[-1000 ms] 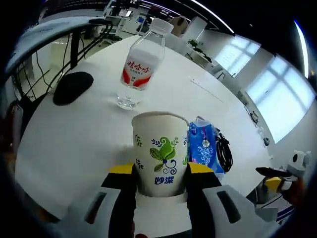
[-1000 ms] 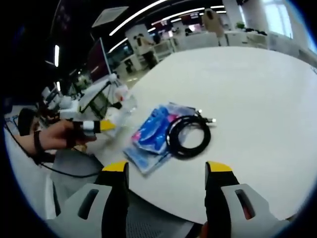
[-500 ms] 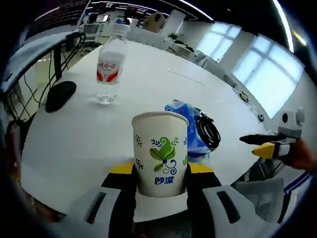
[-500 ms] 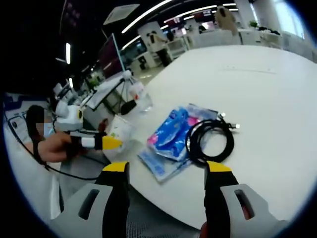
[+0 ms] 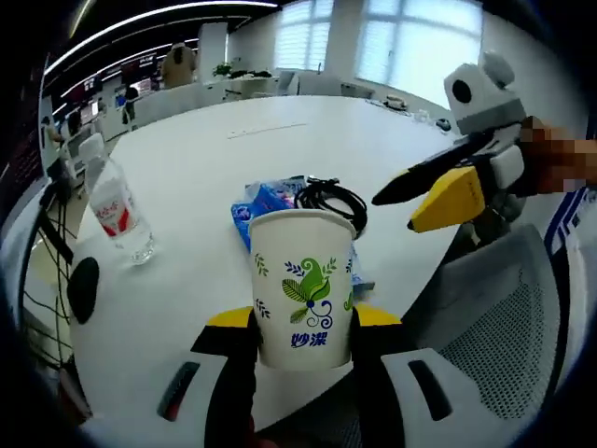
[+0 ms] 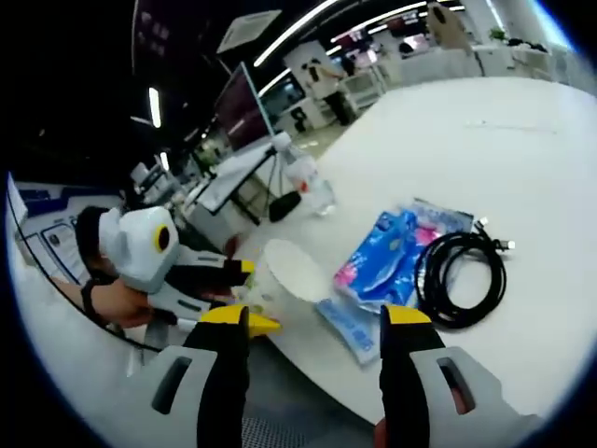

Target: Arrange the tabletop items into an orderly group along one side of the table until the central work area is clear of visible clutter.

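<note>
A white paper cup point(image 5: 301, 287) with a green leaf print stands upright between my left gripper's point(image 5: 301, 322) jaws, which are shut on it just off the table's near edge. Past the cup, a blue tissue pack point(image 5: 265, 200) and a coiled black cable point(image 5: 331, 198) lie side by side on the white table point(image 5: 215, 149). My right gripper point(image 6: 314, 322) is open and holds nothing; it comes in from the right point(image 5: 401, 210). From its side I see the cup point(image 6: 287, 271), tissue pack point(image 6: 384, 259) and cable point(image 6: 462, 275).
A water bottle point(image 5: 119, 213) with a red label stands at the left, a black mouse point(image 5: 82, 289) nearer the edge; both show again as bottle point(image 6: 312, 187) and mouse point(image 6: 283, 205). A grey mesh chair point(image 5: 504, 345) sits at the lower right. Wide bare tabletop lies beyond the cable.
The cup stays held while the left view has swung round. The two grippers have come closer together, and the cup now sits next to the tissue pack in the right gripper view.
</note>
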Demonstrator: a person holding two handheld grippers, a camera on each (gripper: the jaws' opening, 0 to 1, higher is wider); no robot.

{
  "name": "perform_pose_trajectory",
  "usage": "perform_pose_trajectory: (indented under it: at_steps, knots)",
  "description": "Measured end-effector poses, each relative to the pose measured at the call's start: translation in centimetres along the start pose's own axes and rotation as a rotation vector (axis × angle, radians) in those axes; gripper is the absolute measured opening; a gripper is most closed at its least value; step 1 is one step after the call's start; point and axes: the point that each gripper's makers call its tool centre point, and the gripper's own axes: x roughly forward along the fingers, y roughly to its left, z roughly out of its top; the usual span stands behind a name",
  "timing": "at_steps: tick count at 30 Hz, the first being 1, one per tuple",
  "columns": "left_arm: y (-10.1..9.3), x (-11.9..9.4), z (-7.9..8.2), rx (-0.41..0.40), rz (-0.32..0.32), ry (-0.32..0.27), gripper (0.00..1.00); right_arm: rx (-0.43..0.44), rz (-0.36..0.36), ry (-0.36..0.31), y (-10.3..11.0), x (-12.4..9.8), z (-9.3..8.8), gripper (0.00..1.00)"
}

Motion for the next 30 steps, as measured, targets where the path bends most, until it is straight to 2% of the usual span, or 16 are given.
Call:
perform_pose_trajectory:
  at_steps: [5, 9, 15, 21, 30]
  knots:
    - [-1.2, 0.0, 0.2, 0.101, -0.028, 0.003, 0.38, -0.002, 0.036, 0.012, 1.2, 1.0, -0.2, 0.52]
    - [-2.4, 0.2, 0.1, 0.149, -0.061, 0.009, 0.38, -0.017, 0.062, 0.035, 1.9, 1.5, -0.6, 0.50]
    - [-3.5, 0.3, 0.0, 0.204, -0.089, 0.016, 0.38, -0.025, 0.083, 0.053, 2.5, 1.7, -1.0, 0.44]
    - [-3.8, 0.3, 0.2, 0.226, -0.106, 0.010, 0.38, -0.036, 0.101, 0.077, 3.1, 2.1, -1.5, 0.39]
    - [-4.6, 0.3, 0.0, 0.280, -0.136, 0.011, 0.38, -0.062, 0.130, 0.075, 4.2, 2.4, -1.7, 0.11]
